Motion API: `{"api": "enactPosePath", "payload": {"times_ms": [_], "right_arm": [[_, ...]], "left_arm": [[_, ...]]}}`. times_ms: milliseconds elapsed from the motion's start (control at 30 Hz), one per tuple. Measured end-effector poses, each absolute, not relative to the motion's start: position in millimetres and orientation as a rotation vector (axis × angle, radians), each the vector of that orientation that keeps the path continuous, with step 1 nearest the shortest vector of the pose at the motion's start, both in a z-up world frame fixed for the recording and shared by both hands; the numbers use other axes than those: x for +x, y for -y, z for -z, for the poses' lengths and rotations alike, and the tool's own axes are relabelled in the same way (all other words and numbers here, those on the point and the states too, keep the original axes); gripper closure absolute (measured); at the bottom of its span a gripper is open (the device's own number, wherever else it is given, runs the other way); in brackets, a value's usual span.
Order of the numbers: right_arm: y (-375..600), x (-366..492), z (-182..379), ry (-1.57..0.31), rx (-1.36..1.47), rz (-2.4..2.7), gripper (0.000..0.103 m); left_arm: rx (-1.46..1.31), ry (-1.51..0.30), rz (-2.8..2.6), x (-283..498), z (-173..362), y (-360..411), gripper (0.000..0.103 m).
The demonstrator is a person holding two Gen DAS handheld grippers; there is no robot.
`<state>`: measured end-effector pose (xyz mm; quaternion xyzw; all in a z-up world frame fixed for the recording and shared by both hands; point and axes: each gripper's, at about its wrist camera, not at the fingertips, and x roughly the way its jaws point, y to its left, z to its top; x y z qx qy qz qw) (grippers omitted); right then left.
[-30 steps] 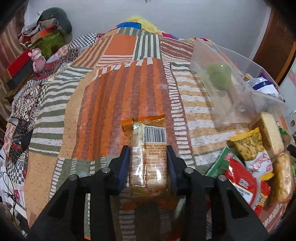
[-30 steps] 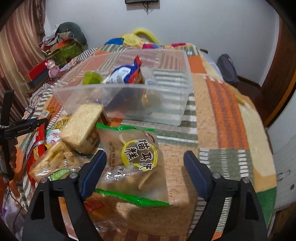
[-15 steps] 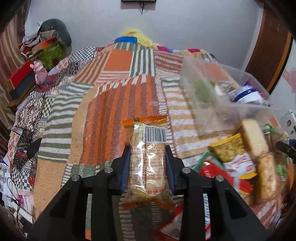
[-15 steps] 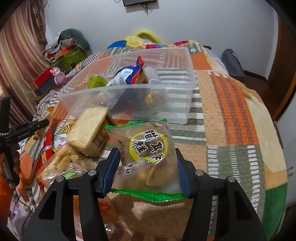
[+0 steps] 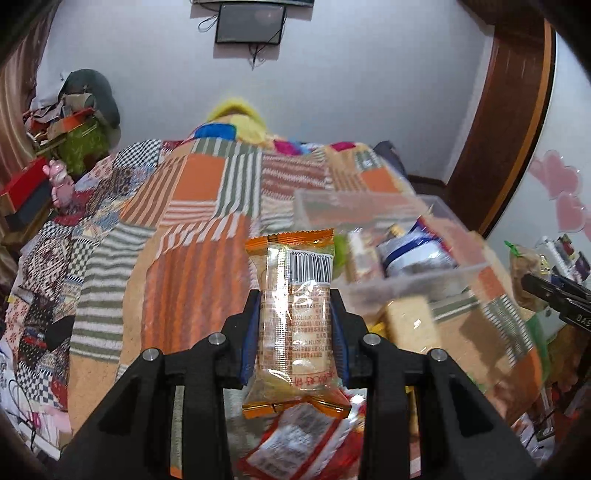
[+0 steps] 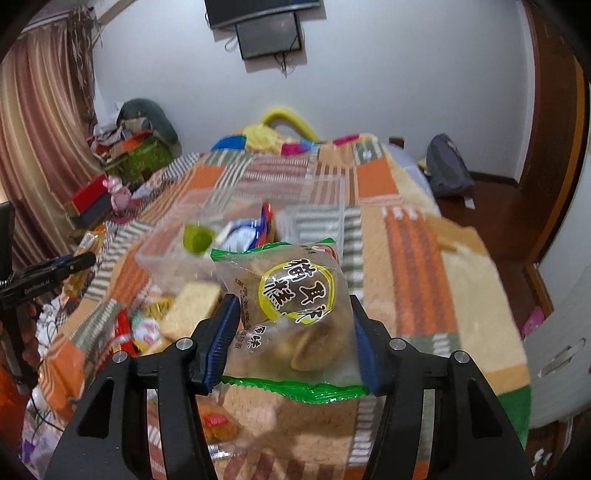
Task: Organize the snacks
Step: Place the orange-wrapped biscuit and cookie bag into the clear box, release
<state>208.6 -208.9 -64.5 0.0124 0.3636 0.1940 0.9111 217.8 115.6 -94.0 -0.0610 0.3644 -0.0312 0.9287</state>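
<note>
Orange-edged clear biscuit packet, barcode up, clamped in left gripper. Green-edged clear pastry bag clamped in right gripper. Both held above quilt, near clear plastic bin.

It was plainly a bedroom in somebody's home. A wide bed took up most of the room, spread with a patchwork quilt of orange, green and white stripes, and bright pillows were heaped at its far end against a plain white wall. A small dark screen hung high on that wall with its cables dangling. Striped brown curtains covered the left side, and beside them clothes and boxes were piled in a heap, with a pink toy near it. A dark wooden door frame stood at the right, and a backpack lay on the wooden floor.
</note>
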Motion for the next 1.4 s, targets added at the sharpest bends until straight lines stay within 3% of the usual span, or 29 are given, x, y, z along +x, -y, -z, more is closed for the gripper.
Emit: {"api": "enactPosePath", "payload": {"times_ms": [433,1167,1400], "right_arm": [[193.8,249.9,46.3,-0.666,0.032,-0.381,0.049],[167.9,314.0,88.7,-0.796,-0.019,-0.354,0.049],[170.8,306.0,81.8,-0.781,-0.028,-0.356,0.047]], "left_arm": [[-0.122,-0.713,0.144,269.8,76.6,-69.6,0.069],[-0.121,-0.852,0.133,347.4,134.4,-46.9,0.069],[-0.113,-0.846,0.116,343.3,134.8,-47.3,0.059]]}}
